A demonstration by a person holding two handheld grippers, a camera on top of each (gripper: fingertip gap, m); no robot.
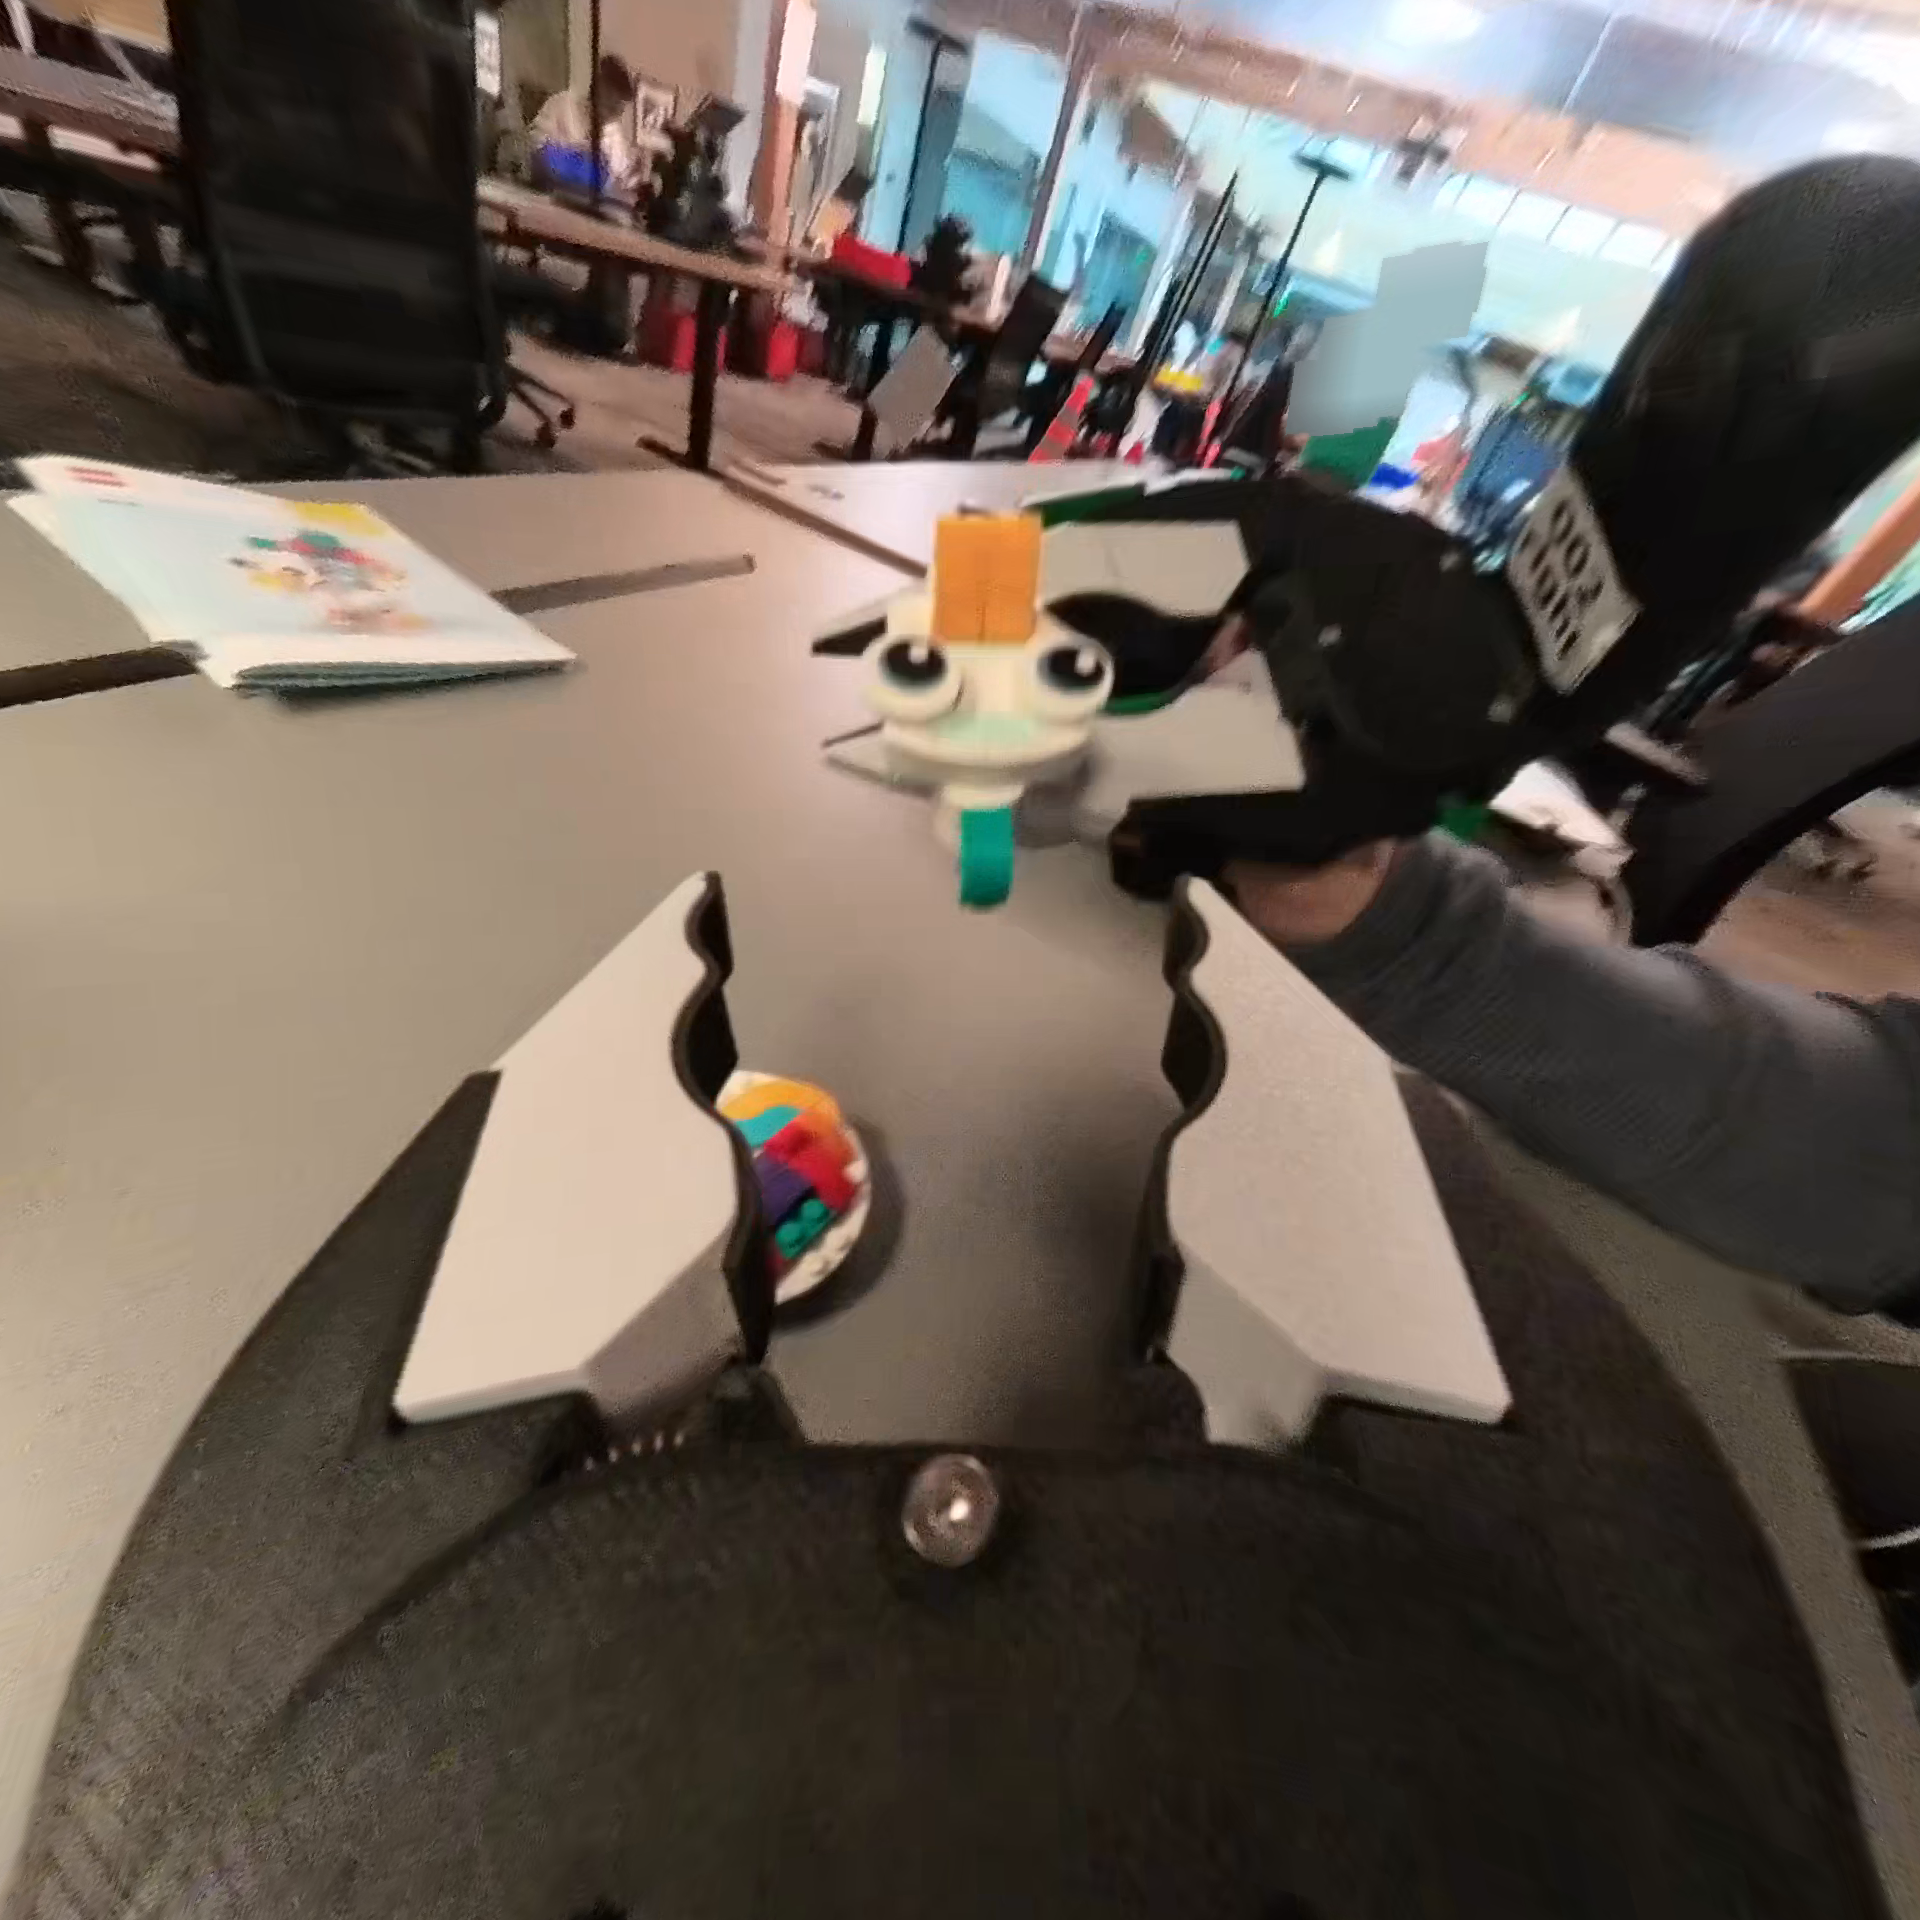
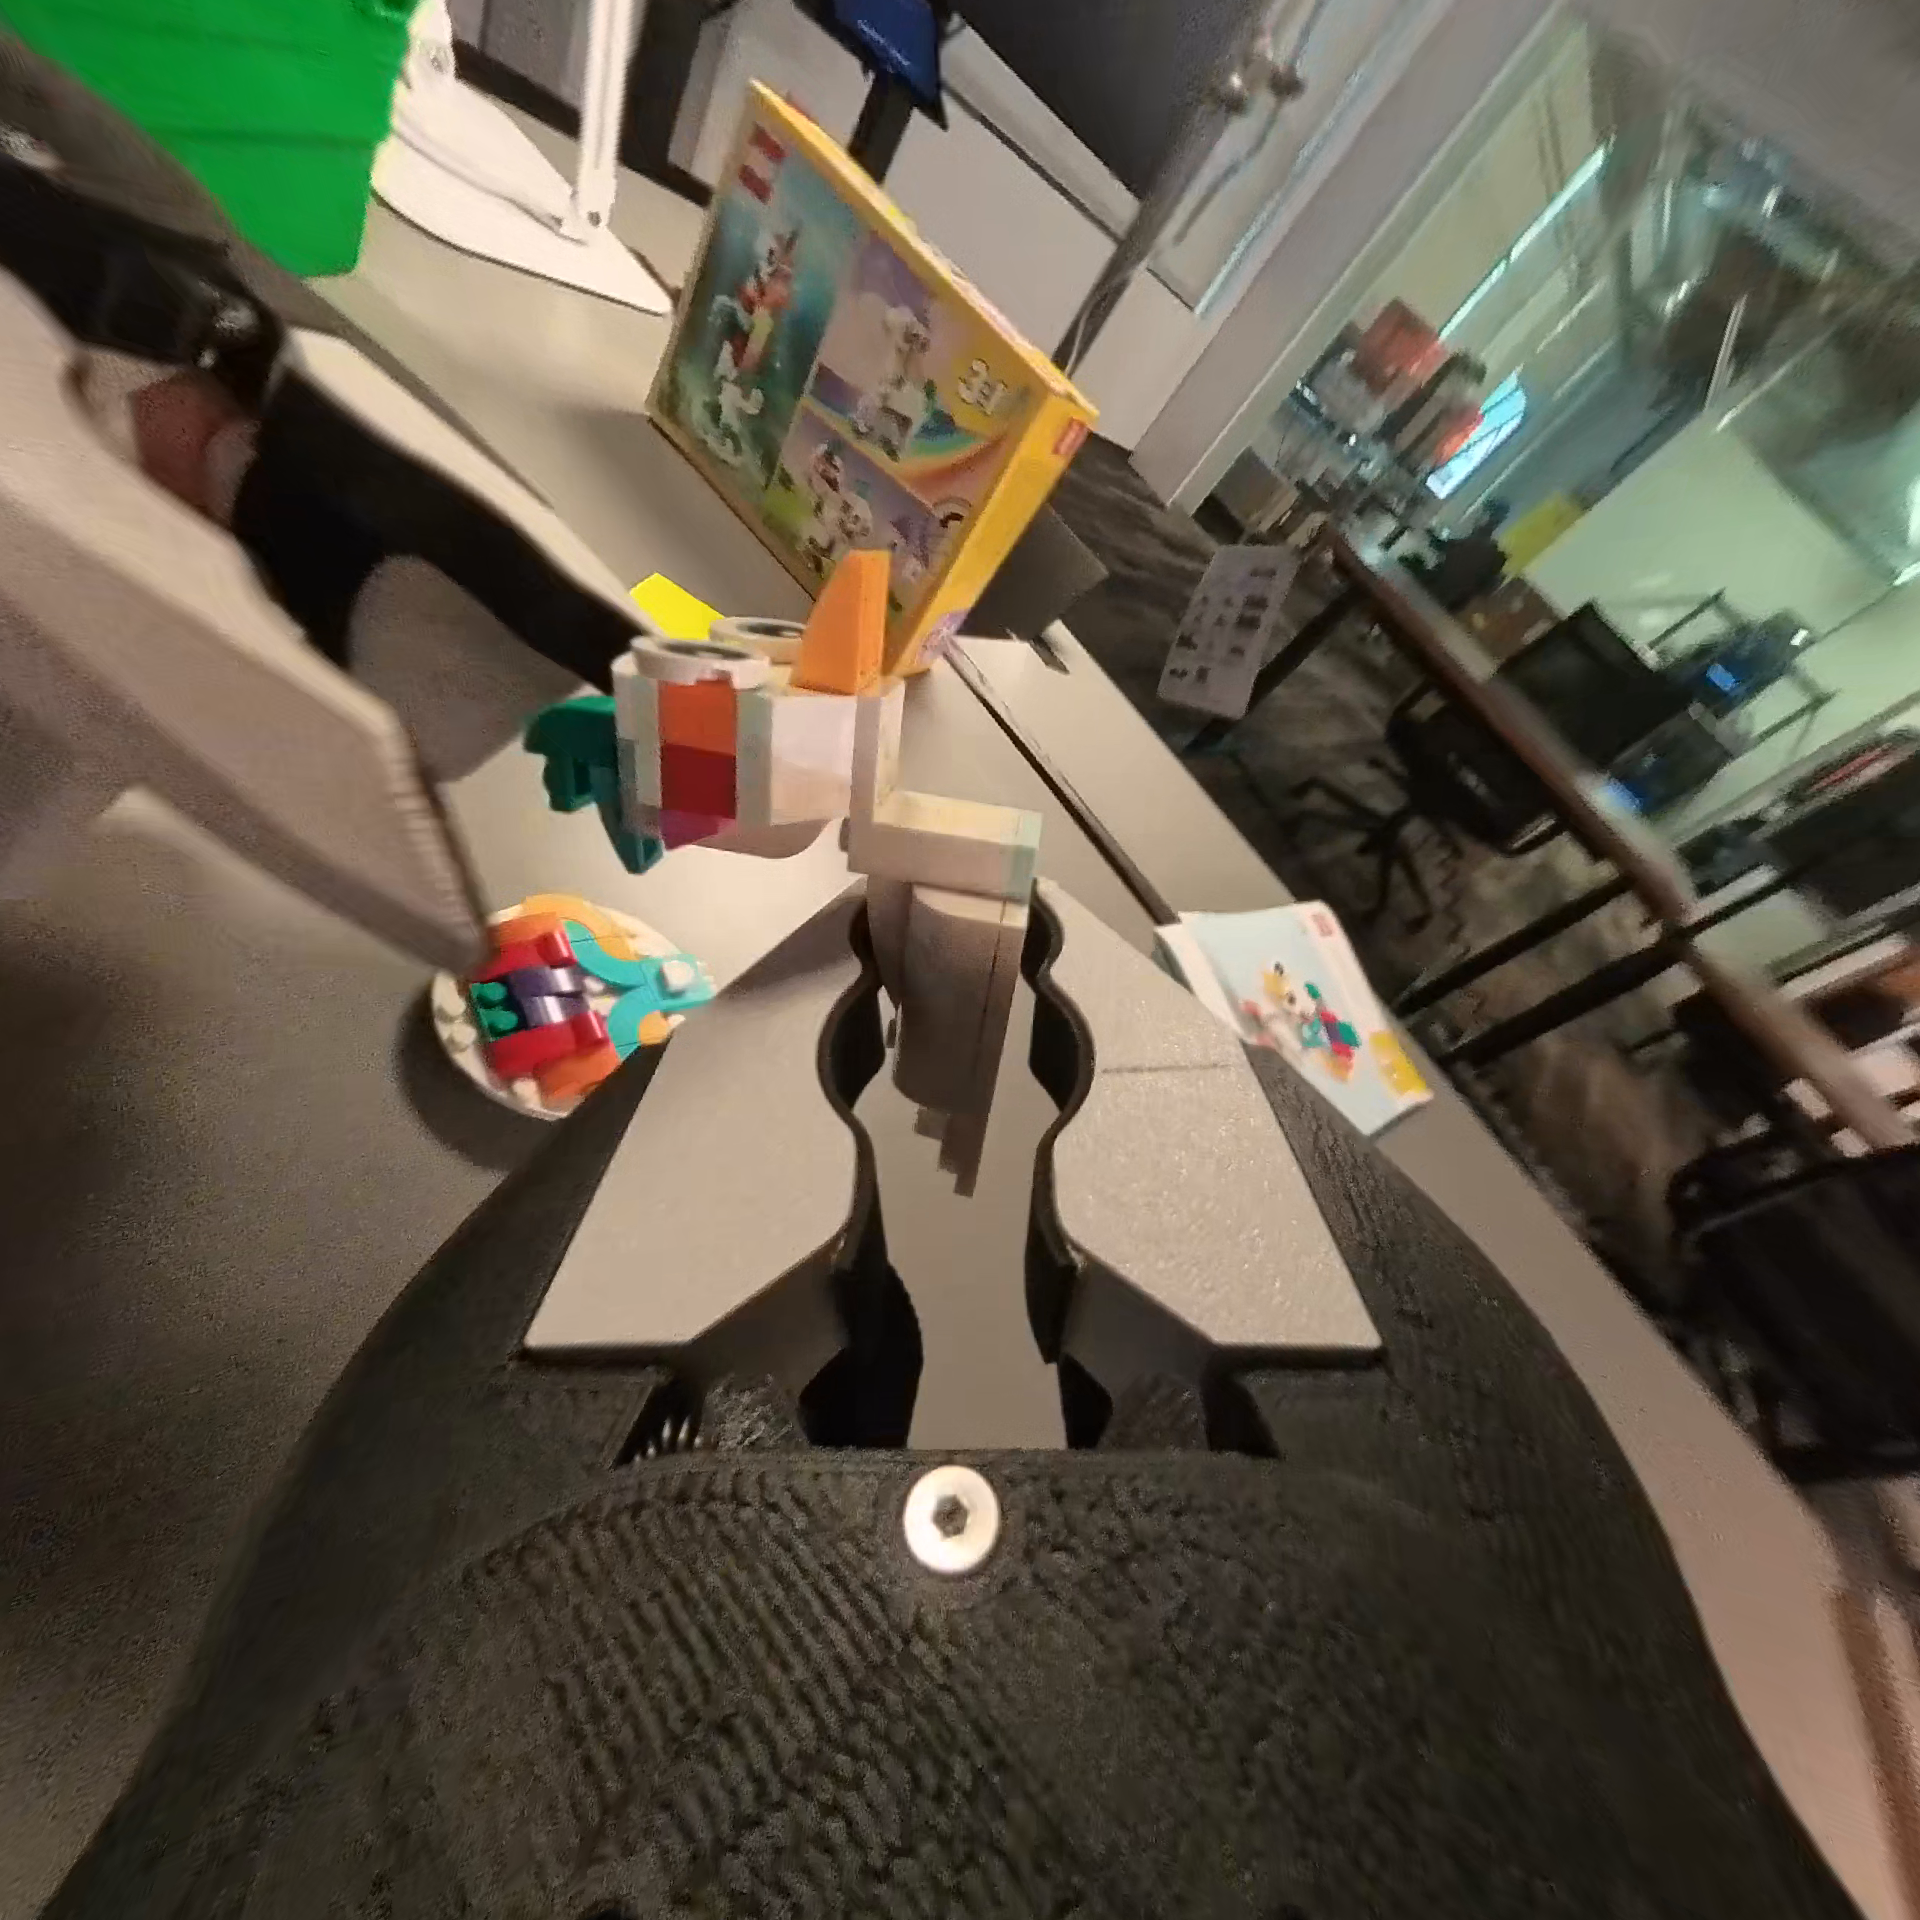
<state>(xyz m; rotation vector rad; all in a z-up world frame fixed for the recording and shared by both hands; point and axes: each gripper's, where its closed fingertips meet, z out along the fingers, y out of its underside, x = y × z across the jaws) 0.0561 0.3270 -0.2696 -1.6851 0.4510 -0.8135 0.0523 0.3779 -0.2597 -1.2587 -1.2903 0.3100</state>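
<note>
A white brick-built animal figure (image 1: 987,675) with big eyes, an orange horn and a teal piece hangs above the grey table (image 1: 312,935). My right gripper (image 2: 951,914) is shut on the figure's white lower part (image 2: 945,997) and holds it up; the head (image 2: 748,748) sticks out past the fingertips. This gripper also shows in the left wrist view (image 1: 1351,675). My left gripper (image 1: 948,914) is open and empty, just in front of the figure. A round white plate of coloured bricks (image 1: 805,1174) lies under its left finger, partly hidden. In the right wrist view that finger (image 2: 312,727) reaches down to the plate (image 2: 571,997).
An instruction booklet (image 1: 281,582) lies on the table at the far left, also seen in the right wrist view (image 2: 1299,1008). A yellow-edged toy box (image 2: 862,395) stands behind the figure. A green bin (image 2: 229,114) is beyond. A sleeved arm (image 1: 1558,1091) crosses at right.
</note>
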